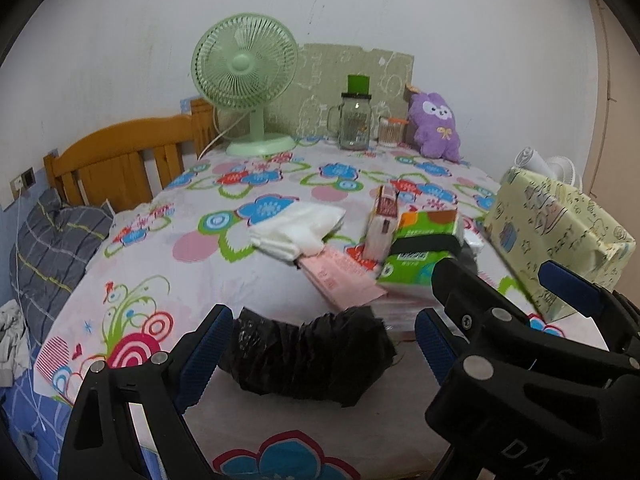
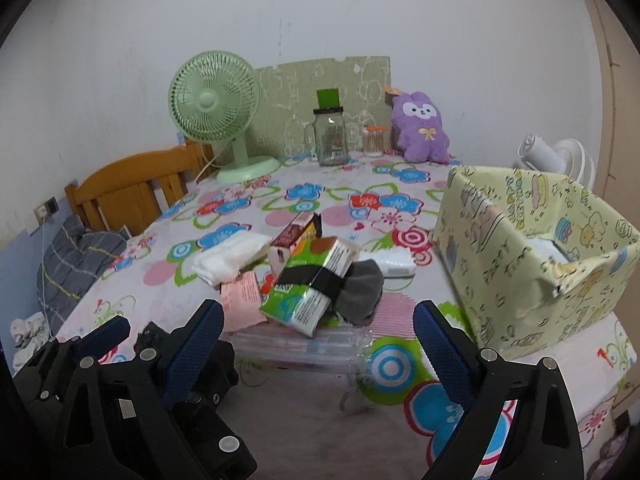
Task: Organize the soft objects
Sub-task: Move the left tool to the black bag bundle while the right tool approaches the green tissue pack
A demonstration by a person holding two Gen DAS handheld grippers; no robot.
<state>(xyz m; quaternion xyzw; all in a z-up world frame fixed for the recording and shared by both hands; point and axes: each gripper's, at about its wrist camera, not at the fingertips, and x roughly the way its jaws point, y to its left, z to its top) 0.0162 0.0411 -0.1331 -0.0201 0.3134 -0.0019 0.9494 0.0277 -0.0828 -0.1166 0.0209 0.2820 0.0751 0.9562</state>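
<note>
A crumpled black plastic bag (image 1: 308, 354) lies on the floral tablecloth between the open fingers of my left gripper (image 1: 320, 344). My right gripper (image 2: 320, 336) is open and empty, just short of a pile: a green tissue pack (image 2: 308, 280), a grey sock (image 2: 358, 284), a small carton (image 2: 294, 240), a folded white cloth (image 2: 230, 258) and pink paper (image 2: 242, 300). A purple plush toy (image 2: 420, 128) sits at the far wall. A yellow patterned box (image 2: 532, 256) stands open at the right. The right gripper also shows in the left wrist view (image 1: 508, 292), beside the tissue pack (image 1: 424, 248).
A green desk fan (image 2: 214, 108), a glass mug jar with a green lid (image 2: 330, 132) and a cotton swab jar (image 2: 374, 140) stand along the back wall. A wooden headboard (image 1: 120, 156) and a grey pillow (image 1: 56, 248) are to the left. A white fan (image 2: 560, 156) is behind the box.
</note>
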